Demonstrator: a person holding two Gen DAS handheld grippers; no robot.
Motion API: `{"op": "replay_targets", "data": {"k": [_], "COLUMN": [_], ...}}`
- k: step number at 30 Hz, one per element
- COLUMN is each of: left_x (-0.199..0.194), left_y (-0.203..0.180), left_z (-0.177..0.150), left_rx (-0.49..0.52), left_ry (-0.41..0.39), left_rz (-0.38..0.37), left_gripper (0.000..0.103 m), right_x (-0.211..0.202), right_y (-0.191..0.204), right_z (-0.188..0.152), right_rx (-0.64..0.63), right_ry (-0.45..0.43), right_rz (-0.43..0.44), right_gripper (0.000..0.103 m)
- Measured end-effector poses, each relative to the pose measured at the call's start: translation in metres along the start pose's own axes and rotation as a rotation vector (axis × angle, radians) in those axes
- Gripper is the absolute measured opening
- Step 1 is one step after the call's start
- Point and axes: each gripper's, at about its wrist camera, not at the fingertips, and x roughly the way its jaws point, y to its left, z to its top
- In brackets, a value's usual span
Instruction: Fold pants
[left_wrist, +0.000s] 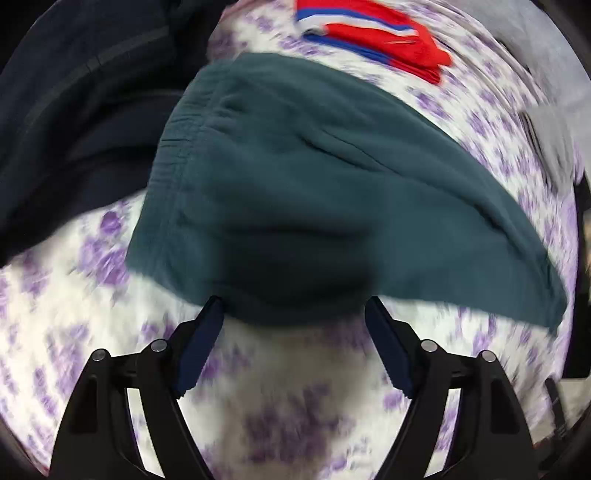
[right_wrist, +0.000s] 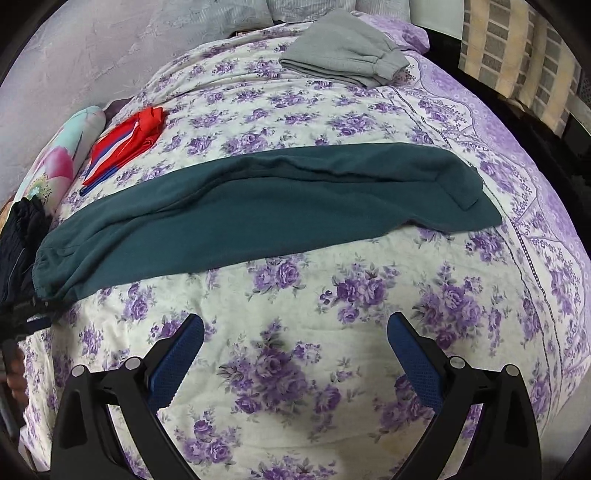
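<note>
Dark teal pants lie flat across a purple-flowered bedspread, folded lengthwise, waistband at the left and leg ends at the right. My right gripper is open and empty, above the bedspread just in front of the pants. In the left wrist view, which is motion-blurred, the pants' waistband end fills the middle. My left gripper is open with its fingertips at the near edge of the pants, holding nothing.
Folded red garment with blue and white stripes lies at the back left, also in the left wrist view. Folded grey pants lie at the far end. Dark navy clothing is piled left. A floral pillow lies by the wall.
</note>
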Motion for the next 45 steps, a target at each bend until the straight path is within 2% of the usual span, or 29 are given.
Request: {"op": "replay_targets", "data": {"k": [2,4,5,7,10,12,14,19,21,23,25,28,30,32,34,35,36,37,38,39,40,41,42,43,45], "left_x": [0.008,0.003,0.002,-0.004,-0.008,-0.008,-0.008,-0.02,-0.024,-0.026,-0.03,-0.05,-0.066,-0.075,-0.078,-0.075,-0.07,-0.055,-0.048,-0.042,-0.038,-0.039,-0.045,-0.049,-0.058], "left_y": [0.014,0.018,0.017,0.016,0.007,0.003,0.0,-0.003,-0.003,-0.002,-0.001,-0.008,-0.015,-0.02,-0.027,-0.03,-0.033,-0.032,-0.03,-0.025,-0.016,-0.011,-0.001,0.003,0.009], "left_z": [0.011,0.02,0.023,0.024,0.023,0.023,0.021,0.015,0.013,0.013,0.014,0.007,-0.006,-0.021,-0.043,-0.054,-0.061,-0.073,-0.079,-0.085,-0.09,-0.091,-0.092,-0.091,-0.088], "left_rx": [-0.095,-0.131,-0.117,-0.126,-0.096,-0.085,-0.074,-0.071,-0.079,-0.102,-0.127,-0.107,-0.076,-0.063,-0.032,-0.004,0.025,0.072,0.086,0.097,0.094,0.079,0.043,0.022,-0.013], "left_ry": [0.012,-0.04,-0.04,-0.051,-0.064,-0.074,-0.081,-0.103,-0.112,-0.122,-0.134,-0.17,-0.178,-0.16,-0.129,-0.119,-0.103,-0.054,-0.035,-0.02,-0.01,-0.013,-0.034,-0.052,-0.09], "left_rz": [-0.043,-0.033,-0.048,-0.062,-0.04,-0.033,-0.019,-0.001,0.005,0.005,0.016,0.021,0.013,-0.014,-0.043,-0.015,0.018,0.119,0.182,0.256,0.336,0.361,0.384,0.39,0.397], "left_gripper": [0.07,0.019,0.016,0.012,0.012,0.011,0.011,0.011,0.011,0.011,0.011,0.011,0.011,0.011,0.011,0.012,0.016,0.018,0.018,0.018,0.024,0.03,0.039,0.043,0.044], "right_x": [0.003,0.005,0.006,0.007,0.004,0.007,0.018,0.06,0.075,0.085,0.079,0.037,0.01,-0.007,-0.011,-0.005,0.005,0.018,0.028,0.031,0.029,0.021,0.013,0.009,0.01], "right_y": [-0.001,-0.006,-0.016,-0.041,-0.121,-0.159,-0.192,-0.215,-0.217,-0.223,-0.235,-0.249,-0.265,-0.279,-0.3,-0.312,-0.319,-0.323,-0.325,-0.325,-0.326,-0.324,-0.319,-0.311,-0.296], "right_z": [0.0,0.001,0.001,0.004,0.012,0.017,0.027,0.055,0.07,0.083,0.091,0.095,0.091,0.087,0.08,0.076,0.072,0.066,0.062,0.061,0.061,0.065,0.07,0.077,0.09], "right_rx": [0.001,0.008,0.03,0.11,0.387,0.492,0.541,0.535,0.538,0.528,0.567,0.512,0.478,0.405,0.413,0.417,0.39,0.322,0.272,0.26,0.269,0.3,0.321,0.325,0.295], "right_ry": [0.007,0.011,0.013,0.002,-0.062,-0.084,-0.077,-0.028,-0.036,-0.033,-0.018,-0.075,-0.063,-0.039,0.0,0.042,0.087,0.153,0.222,0.245,0.223,0.142,0.063,-0.014,-0.069], "right_rz": [0.006,-0.001,-0.008,-0.034,-0.043,-0.045,-0.062,-0.039,-0.045,-0.019,0.047,0.059,0.064,-0.023,-0.076,-0.095,-0.145,-0.299,-0.489,-0.588,-0.63,-0.603,-0.566,-0.513,-0.401], "right_gripper": [0.099,0.099,0.099,0.099,0.099,0.093,0.078,0.064,0.047,0.005,0.004,0.004,0.003,0.004,0.004,0.007,0.015,0.038,0.057,0.059,0.059,0.059,0.06,0.064,0.065]}}
